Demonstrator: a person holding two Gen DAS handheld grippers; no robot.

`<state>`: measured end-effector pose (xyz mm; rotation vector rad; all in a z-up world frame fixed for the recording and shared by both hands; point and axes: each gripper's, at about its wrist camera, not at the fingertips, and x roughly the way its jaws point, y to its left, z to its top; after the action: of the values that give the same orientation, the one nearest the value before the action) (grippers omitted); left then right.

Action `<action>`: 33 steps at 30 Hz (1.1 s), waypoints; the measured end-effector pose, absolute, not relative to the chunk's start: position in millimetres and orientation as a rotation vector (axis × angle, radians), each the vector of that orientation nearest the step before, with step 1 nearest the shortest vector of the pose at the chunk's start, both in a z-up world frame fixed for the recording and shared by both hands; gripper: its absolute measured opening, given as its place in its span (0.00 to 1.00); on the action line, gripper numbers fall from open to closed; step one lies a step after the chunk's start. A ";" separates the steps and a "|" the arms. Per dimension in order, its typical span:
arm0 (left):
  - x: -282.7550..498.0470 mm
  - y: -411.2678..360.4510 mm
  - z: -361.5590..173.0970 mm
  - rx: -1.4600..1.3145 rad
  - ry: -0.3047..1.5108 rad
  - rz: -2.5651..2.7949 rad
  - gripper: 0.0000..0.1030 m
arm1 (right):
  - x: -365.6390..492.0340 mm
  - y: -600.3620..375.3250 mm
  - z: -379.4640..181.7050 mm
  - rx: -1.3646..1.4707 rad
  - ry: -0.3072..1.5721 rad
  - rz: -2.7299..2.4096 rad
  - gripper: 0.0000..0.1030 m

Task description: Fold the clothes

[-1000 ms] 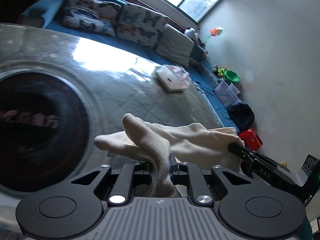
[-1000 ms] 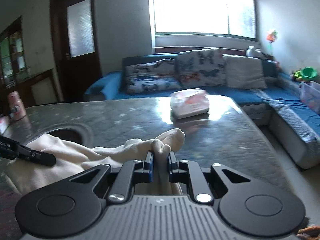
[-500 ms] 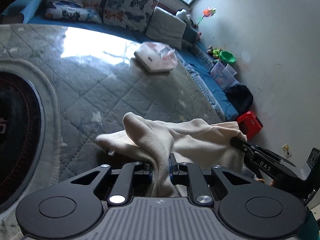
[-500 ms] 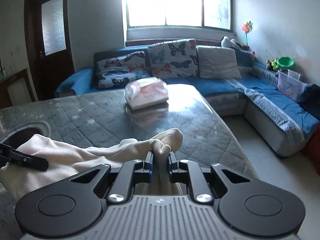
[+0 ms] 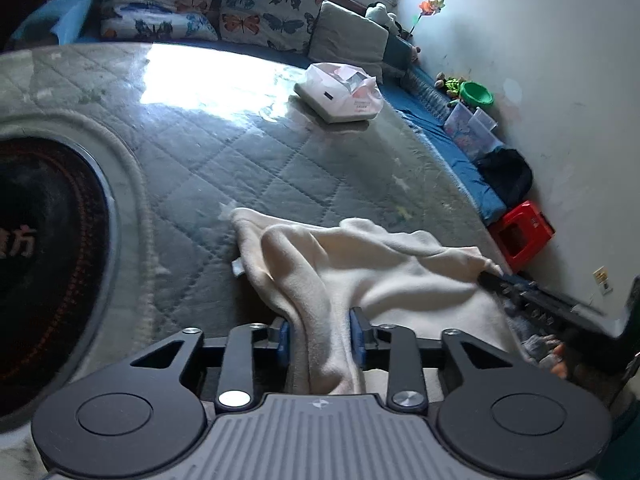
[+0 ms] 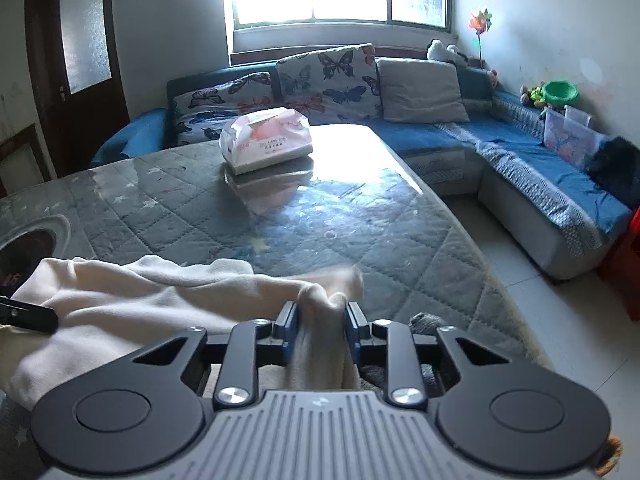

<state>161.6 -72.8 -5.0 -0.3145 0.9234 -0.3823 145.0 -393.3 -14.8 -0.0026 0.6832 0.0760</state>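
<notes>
A cream garment (image 5: 400, 272) lies bunched on the quilted grey table (image 5: 280, 160), near its front edge. My left gripper (image 5: 320, 328) has a fold of it between its jaws, which are opening, and the cloth hangs loosely there. My right gripper (image 6: 320, 320) holds the other end of the garment (image 6: 140, 292) between jaws that are also opening; the cloth tip past them is blurred. The right gripper's fingers (image 5: 504, 280) show at the garment's right edge in the left wrist view. The left one's finger (image 6: 28, 316) shows at the far left in the right wrist view.
A wrapped tissue pack (image 5: 340, 96) (image 6: 266, 142) sits further back on the table. A dark round inset (image 5: 40, 260) lies in the table at the left. A blue sofa (image 6: 520, 152) with cushions runs behind and to the right. A red stool (image 5: 520, 232) stands on the floor.
Both grippers have come down towards the table with the garment. Their jaws, tightly pinched on the cloth before, now stand wider apart, and the garment has sagged onto the table.
</notes>
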 end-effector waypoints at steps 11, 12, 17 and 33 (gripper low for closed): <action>145.2 -78.1 15.3 -0.225 0.843 -0.375 0.62 | 162.3 -349.1 -14.9 -0.024 0.701 0.217 0.52; 143.5 -80.8 16.0 -0.212 0.839 -0.383 0.64 | 165.9 -344.3 -17.3 -0.028 0.705 0.221 0.53; 134.9 -92.1 15.0 -0.175 0.833 -0.435 0.68 | 176.9 -327.9 -26.4 -0.053 0.708 0.222 0.59; 123.6 -106.5 -2.8 -0.048 0.812 -0.459 0.71 | 184.6 -301.3 -27.5 -0.112 0.681 0.262 0.75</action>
<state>123.6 -106.5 -2.8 -0.0476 0.8121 -0.4585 184.6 -301.3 -27.5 -0.1124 0.6807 0.2624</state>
